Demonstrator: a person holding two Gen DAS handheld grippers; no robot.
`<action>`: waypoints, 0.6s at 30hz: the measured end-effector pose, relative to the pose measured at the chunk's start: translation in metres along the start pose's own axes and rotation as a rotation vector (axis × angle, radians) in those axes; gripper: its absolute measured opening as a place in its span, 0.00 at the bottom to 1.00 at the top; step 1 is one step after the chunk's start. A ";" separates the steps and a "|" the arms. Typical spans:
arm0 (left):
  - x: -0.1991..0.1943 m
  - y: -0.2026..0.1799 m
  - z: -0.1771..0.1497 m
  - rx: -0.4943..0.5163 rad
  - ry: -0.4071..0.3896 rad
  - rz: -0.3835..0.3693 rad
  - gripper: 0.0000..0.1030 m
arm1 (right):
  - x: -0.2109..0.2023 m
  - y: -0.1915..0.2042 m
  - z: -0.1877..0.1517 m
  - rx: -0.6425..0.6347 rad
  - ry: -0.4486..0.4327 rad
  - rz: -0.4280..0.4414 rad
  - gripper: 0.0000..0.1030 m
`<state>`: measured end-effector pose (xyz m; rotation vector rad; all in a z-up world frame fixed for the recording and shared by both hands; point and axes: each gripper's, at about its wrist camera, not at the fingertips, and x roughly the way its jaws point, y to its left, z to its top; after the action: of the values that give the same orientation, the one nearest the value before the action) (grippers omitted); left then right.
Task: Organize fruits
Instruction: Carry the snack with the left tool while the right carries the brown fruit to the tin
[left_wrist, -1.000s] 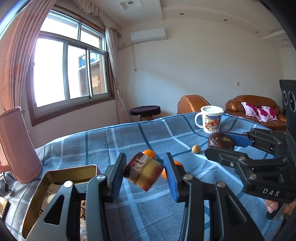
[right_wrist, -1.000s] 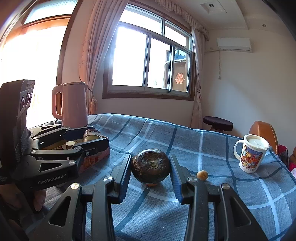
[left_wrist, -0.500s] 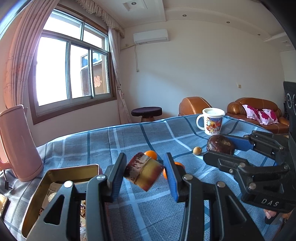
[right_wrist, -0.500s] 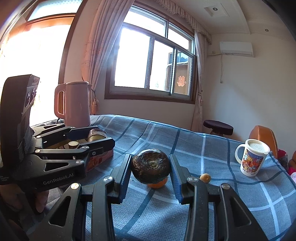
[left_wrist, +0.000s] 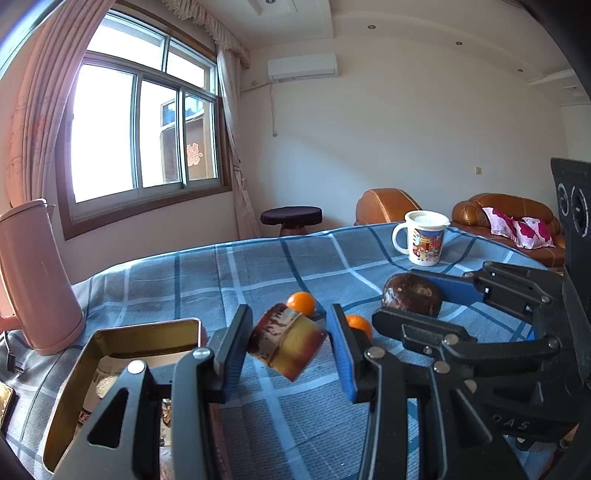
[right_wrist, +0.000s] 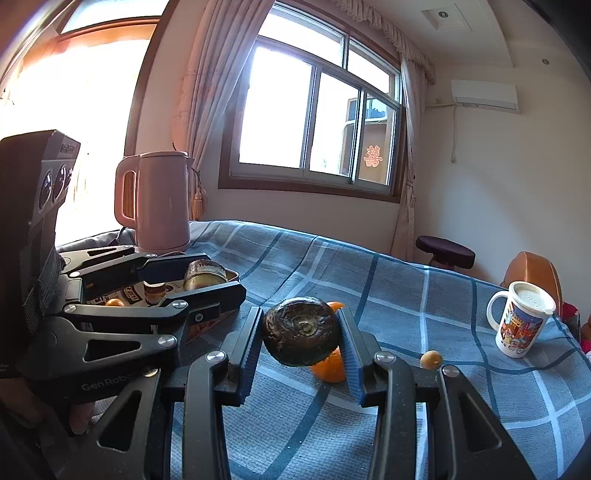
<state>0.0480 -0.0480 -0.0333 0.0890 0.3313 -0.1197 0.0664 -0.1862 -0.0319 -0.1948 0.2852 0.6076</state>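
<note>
Left gripper (left_wrist: 286, 347): a brown-and-yellow fruit piece (left_wrist: 286, 345) is being clamped, tilted, beside the open tin (left_wrist: 110, 338)
Right gripper (right_wrist: 300, 341): a dark round fruit (right_wrist: 300, 336) is being gripped above an orange (right_wrist: 330, 367)

Surface (left_wrist: 258, 273): covered in blue plaid cloth. Resting on it:
- pink kettle (left_wrist: 35, 280), far left of the frame
- open gold tin (left_wrist: 110, 336), lower left
- two oranges (left_wrist: 301, 302), centre
- lidded cartoon mug (left_wrist: 424, 238), upper right
- small tan fruit (right_wrist: 431, 359), right of centre in the right wrist view
</note>
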 end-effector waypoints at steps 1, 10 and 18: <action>0.000 0.001 0.000 0.000 0.000 0.004 0.42 | 0.001 0.001 0.001 -0.001 -0.002 0.002 0.41; -0.005 0.020 -0.002 -0.023 0.008 0.050 0.42 | 0.012 0.010 0.005 -0.002 0.018 0.027 0.41; -0.007 0.046 -0.005 -0.076 0.030 0.092 0.42 | 0.022 0.024 0.014 -0.026 0.033 0.050 0.41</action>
<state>0.0464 -0.0010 -0.0324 0.0306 0.3608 -0.0148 0.0723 -0.1513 -0.0285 -0.2234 0.3154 0.6580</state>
